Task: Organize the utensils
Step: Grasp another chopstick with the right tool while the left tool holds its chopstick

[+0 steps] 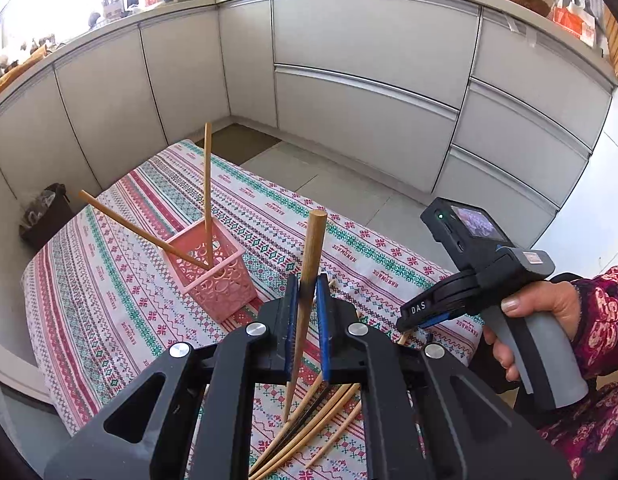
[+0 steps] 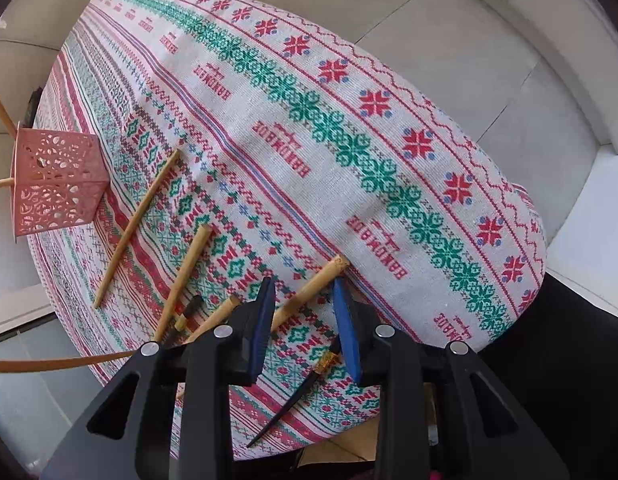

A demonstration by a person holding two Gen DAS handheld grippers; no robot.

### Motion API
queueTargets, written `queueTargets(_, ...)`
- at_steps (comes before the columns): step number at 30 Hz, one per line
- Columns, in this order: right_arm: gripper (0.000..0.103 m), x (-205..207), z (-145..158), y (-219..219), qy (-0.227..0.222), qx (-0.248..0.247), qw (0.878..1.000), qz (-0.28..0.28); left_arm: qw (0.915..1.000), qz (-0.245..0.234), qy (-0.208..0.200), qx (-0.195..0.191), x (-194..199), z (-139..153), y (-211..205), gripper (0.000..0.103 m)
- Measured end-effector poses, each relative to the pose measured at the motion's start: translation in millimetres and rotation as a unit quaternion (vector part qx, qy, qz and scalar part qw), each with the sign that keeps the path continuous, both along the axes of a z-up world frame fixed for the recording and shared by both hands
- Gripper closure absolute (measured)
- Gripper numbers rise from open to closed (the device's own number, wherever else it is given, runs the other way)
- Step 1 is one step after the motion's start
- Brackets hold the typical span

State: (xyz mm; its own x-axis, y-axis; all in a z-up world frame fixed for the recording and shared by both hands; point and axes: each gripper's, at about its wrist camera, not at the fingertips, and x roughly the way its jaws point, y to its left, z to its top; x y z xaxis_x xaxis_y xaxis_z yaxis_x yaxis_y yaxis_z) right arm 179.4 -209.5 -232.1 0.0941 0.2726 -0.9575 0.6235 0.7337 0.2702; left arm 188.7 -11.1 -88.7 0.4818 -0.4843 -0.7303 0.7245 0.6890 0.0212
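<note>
Already my left gripper point(image 1: 307, 300) has its fingers point(image 1: 291, 312) clamped on a wooden chopstick point(image 1: 309, 276), pinched partway along its length so the blunt round top stands up above the pads and the tapered tip hangs down toward the cloth. It is a light, stiff stick with a smooth finish, so I judge it will pivot in the pads if I grip it loosely; holding nearer the thick half, as I do now, looks right, because the narrow end offers little to bite on.

My right gripper point(image 2: 305, 312) points steeply down with its fingers point(image 2: 265, 312) part-way apart, straddling another thick-ended chopstick point(image 2: 309, 290) that lies on the tabletop point(image 2: 349, 128); the pads do not seem to press on it (a gap shows on the right side). A slim black chopstick with a gold band point(image 2: 305, 392) lies just below it, likely slicker than the wood.

Further out, more loose sticks point(image 2: 135, 228) lie fanned across the patterned cloth. The pink lattice basket point(image 1: 211, 272) stands near the far left part of the tabletop with two chopsticks point(image 1: 207, 184) leaning in it, splayed apart; it looks thin and light, so I expect a careless drop could tip it.
</note>
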Motion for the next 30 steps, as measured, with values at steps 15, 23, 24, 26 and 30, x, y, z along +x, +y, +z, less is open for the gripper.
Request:
queueTargets(15,0.094,32.2,5.8,24.7,-0.092,-0.053,0.994,-0.007,0.9977,0.038,-0.027,-0.049,-5.3,28.5,28.0,0.095)
queueTargets(23,0.094,20.1,72.7,4.5,-0.213,-0.066,0.975,0.018,0.9985,0.020,0.006,-0.051,0.3,18.0,12.5,0.095)
queueTargets(24,0.094,18.4,78.3,-2.0,-0.224,-0.064,0.972,0.015,0.9986,0.011,0.021,-0.048,3.5,13.2,3.3,0.095)
queueTargets(26,0.095,10.5,85.2,-17.0,-0.236,-0.056,0.970,0.005,0.9985,0.005,0.043,-0.032,12.4,0.2,-18.2,0.094)
queueTargets(30,0.095,5.6,79.7,-46.3,-0.235,-0.041,0.971,-0.018,0.9921,0.001,0.121,0.034,49.6,-48.6,-77.3,0.078)
